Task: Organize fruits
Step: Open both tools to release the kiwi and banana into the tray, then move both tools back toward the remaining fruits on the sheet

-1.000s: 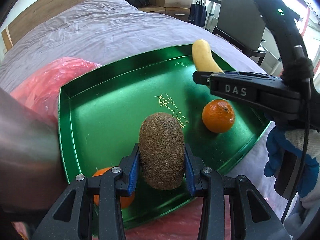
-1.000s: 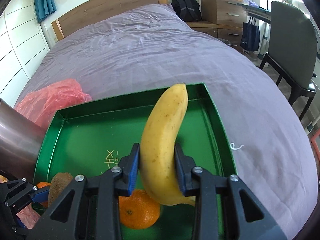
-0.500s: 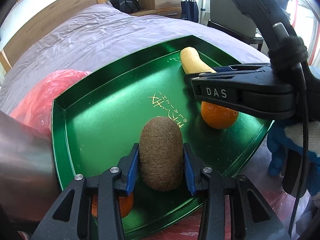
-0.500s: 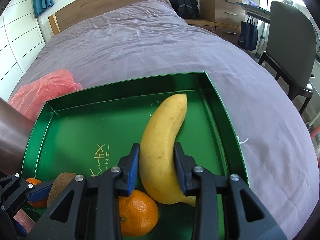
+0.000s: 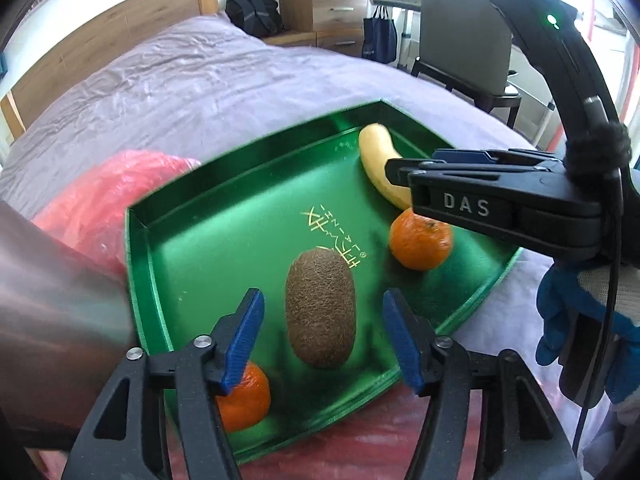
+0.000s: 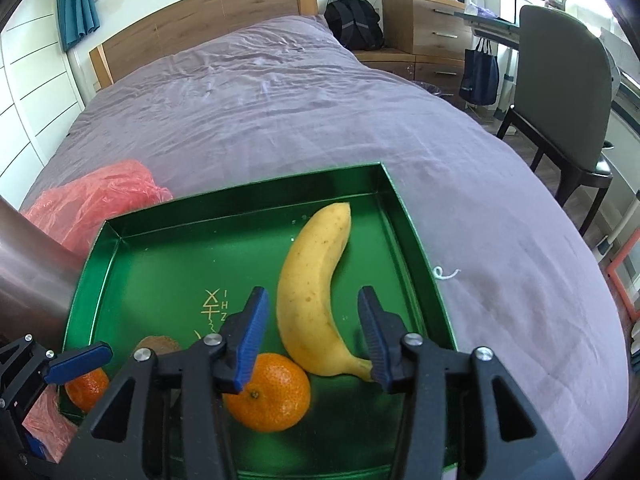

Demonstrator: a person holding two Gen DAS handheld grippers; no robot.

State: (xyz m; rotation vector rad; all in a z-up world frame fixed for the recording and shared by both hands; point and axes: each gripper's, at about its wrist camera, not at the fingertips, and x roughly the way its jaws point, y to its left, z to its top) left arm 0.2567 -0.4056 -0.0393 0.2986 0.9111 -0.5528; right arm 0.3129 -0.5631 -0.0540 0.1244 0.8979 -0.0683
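Both grippers wide open, empty: left gripper [image 5: 323, 330] around kiwi [image 5: 320, 309]; right gripper [image 6: 313, 332] hides banana [image 6: 311, 288] stem.

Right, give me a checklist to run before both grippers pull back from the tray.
1. Left gripper open, pads clear of the kiwi: ok.
2. Right gripper open, pads clear of the banana: ok.
3. Kiwi and banana lying inside the green tray: ok.
4. Both mandarins, near the banana and at the tray's near left corner, inside the tray: ok.
5. More fruit left in the red plastic bag: cannot tell.
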